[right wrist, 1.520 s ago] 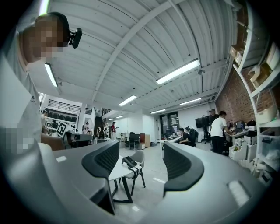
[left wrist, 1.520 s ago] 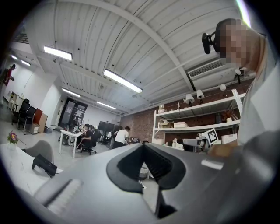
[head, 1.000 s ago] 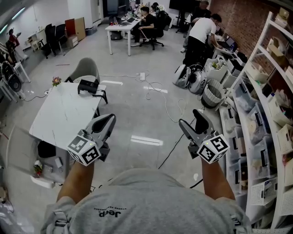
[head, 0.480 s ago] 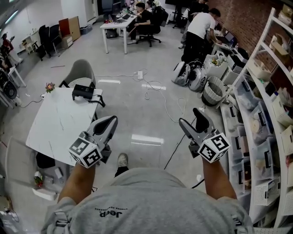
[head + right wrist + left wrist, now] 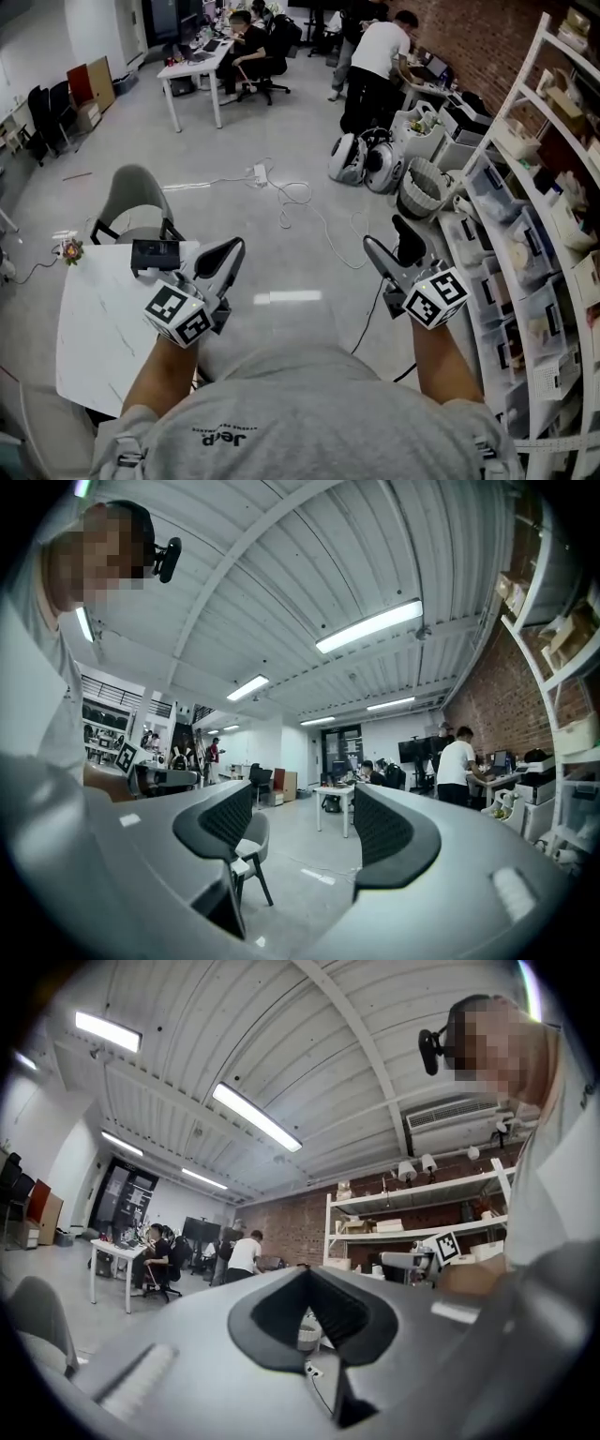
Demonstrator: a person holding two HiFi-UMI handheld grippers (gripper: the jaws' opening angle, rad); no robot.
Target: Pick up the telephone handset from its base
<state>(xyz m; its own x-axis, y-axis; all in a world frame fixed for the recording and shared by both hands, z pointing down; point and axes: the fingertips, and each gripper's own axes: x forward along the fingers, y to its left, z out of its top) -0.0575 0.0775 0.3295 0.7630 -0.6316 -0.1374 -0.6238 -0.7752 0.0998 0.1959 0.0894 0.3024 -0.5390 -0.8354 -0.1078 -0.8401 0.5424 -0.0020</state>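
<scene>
Head view: the left tongs (image 5: pixel 231 247) and the right tongs (image 5: pixel 384 234) are held out side by side in front of the person's chest, above the grey floor (image 5: pixel 281 244). The black telephone (image 5: pixel 155 255) sits on the far edge of the white counter (image 5: pixel 103 328), low at the left. The left tongs hang close to it in the picture but do not touch it. From here it cannot be told whether the handset lies on its base. A grey chair (image 5: pixel 131 197) stands just behind the counter, and white shelving (image 5: pixel 525 234) runs along the right side.

Left gripper view: the left tongs (image 5: pixel 309 1321) are closed, their dark pads pressed together with only a thin slit between them and nothing held. Beyond them are the ceiling lights and the brick wall, with the shelving (image 5: pixel 422 1208) in front of it.

Right gripper view: the right tongs (image 5: pixel 309 832) stand wide apart and empty. The chair (image 5: pixel 246 841) shows through the gap by the left pad, with a white desk (image 5: pixel 333 794) farther back.
</scene>
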